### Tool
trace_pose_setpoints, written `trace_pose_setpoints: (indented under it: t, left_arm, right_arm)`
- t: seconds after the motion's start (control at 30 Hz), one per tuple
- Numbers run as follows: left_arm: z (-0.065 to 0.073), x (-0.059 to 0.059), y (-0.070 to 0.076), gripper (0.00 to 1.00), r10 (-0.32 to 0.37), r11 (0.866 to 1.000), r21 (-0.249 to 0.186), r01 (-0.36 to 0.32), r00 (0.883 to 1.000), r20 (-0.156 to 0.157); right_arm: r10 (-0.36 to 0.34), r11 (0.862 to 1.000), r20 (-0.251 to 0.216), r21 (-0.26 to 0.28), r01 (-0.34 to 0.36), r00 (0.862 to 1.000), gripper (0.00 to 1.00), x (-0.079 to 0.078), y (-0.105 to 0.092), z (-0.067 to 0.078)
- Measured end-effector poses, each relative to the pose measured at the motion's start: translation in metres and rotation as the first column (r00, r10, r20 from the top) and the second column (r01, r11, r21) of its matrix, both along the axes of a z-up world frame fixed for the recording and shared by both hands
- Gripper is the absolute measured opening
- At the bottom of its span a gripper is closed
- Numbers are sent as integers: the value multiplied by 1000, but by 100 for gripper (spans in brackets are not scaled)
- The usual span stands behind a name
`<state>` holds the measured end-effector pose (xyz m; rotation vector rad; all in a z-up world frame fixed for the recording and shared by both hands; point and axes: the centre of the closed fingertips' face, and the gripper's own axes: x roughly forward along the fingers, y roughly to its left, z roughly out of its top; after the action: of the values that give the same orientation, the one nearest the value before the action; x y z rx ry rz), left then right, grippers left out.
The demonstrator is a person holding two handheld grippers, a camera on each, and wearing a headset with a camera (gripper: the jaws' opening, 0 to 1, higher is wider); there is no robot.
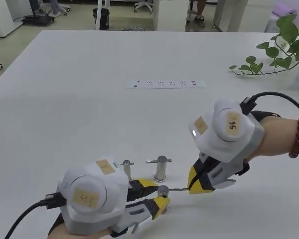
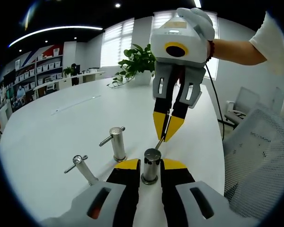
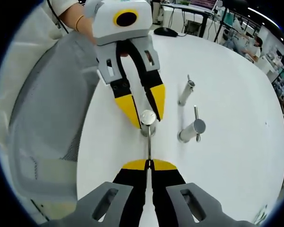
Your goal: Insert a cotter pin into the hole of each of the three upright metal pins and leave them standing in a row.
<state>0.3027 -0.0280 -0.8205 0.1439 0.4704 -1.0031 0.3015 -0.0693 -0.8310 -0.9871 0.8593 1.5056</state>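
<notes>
Our left hand-held gripper (image 1: 157, 194), at bottom centre, clamps the metal pin (image 1: 163, 190) upright, and just right of it our right hand-held gripper (image 1: 193, 188) pinches the cotter pin (image 1: 178, 189), whose long axis lies level, pointing left at that pin's head.

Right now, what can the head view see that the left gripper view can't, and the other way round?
The head view has a dark bin on the floor and the cable trailing from the left gripper. The left gripper view has a mesh chair and wall shelves. Both have the plant, two finished pins, and the right gripper holding a cotter pin up to the third pin in the left gripper's jaws.
</notes>
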Motion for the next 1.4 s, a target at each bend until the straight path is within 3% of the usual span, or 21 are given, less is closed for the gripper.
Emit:
trace_pose_setpoints:
  t: [0.73,1.03,1.17,1.4]
  left_arm:
    - [-1,-1,-2,12,-23,1000,1,23,1000,1]
    - [-1,-2,-2,12,-26,1000,0,26,1000,2]
    - [-1,-1,-2,11,-28,1000,0,28,1000,3]
    - [-1,-1,-2,11,-29,1000,0,29,1000,3]
  right_arm:
    - [52,999,16,-8,-51,999,3,1,7,4]
    - [55,998,14,4,-55,998,3,0,9,5]
    - [43,998,-2,45,-43,999,4,-3,18,11]
    - [60,997,4,45,-60,998,4,-4,24,10]
